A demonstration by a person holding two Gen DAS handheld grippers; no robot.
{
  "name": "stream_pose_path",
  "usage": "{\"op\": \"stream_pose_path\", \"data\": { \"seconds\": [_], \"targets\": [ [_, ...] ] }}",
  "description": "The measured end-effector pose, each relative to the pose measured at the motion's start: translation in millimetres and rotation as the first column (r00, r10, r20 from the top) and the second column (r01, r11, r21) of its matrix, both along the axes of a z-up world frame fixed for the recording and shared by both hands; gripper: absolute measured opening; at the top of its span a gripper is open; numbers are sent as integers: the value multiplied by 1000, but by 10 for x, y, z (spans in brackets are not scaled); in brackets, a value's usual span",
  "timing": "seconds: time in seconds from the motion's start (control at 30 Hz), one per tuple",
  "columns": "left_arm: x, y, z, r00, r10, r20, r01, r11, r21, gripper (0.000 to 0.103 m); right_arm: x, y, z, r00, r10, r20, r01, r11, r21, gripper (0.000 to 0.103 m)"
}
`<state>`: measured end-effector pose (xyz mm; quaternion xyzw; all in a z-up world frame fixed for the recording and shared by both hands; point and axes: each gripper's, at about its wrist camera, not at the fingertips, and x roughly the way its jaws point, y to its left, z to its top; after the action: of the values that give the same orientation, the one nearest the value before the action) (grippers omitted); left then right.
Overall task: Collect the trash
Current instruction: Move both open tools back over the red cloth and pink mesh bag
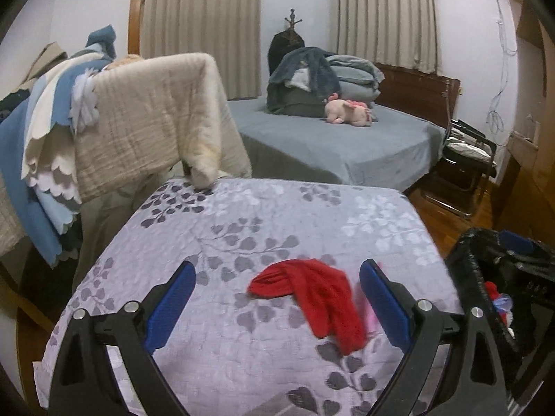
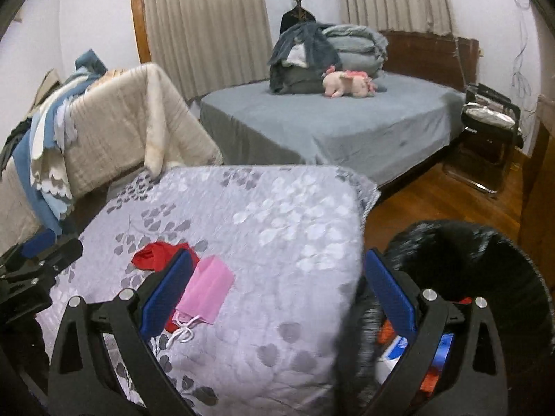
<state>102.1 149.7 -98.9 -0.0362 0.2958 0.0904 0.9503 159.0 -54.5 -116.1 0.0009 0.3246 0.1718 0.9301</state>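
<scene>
Bedroom clutter frames the work: a grey bed [image 2: 333,131] with a pink plush toy [image 2: 348,85] lies far across the wooden floor, and a blanket-draped rack [image 1: 138,118] stands at the left. Near at hand is a surface covered by a leaf-print quilt [image 1: 242,225], carrying two pieces of trash. A crumpled red cloth item [image 1: 312,294] lies near the quilt's near right part, and a pink face mask [image 2: 208,287] with white ear loops sits just beside it on the right, overlapping its edge.

The left gripper [image 1: 277,298] hovers over the quilt with its fingers spread wide and empty, the red item between them. The right gripper [image 2: 277,294] is likewise spread and empty, straddling the quilt's right edge.

A black trash bag [image 2: 485,260] stands open just right of the quilt; inside it show red, orange, blue and white scraps, too blurred to name.

The step in hand looks like picking the red item. It would go best by lowering the left fingers around the bunched middle, pinching the fabric without snagging the quilt, then carrying it right over the bag's mouth before letting go. The mask could be dragged along.
</scene>
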Motion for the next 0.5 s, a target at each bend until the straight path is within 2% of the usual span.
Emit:
{"op": "stream_pose_path", "data": {
  "seconds": [0.2, 0.5],
  "targets": [
    [27, 164, -177, 999, 21, -30, -22, 1000, -7, 94, 94, 342, -274, 999, 19, -33, -20, 999, -38, 96],
    [65, 335, -296, 998, 40, -52, -41, 999, -15, 94, 212, 580, -573, 996, 22, -88, -29, 997, -73, 96]
  ]
}}
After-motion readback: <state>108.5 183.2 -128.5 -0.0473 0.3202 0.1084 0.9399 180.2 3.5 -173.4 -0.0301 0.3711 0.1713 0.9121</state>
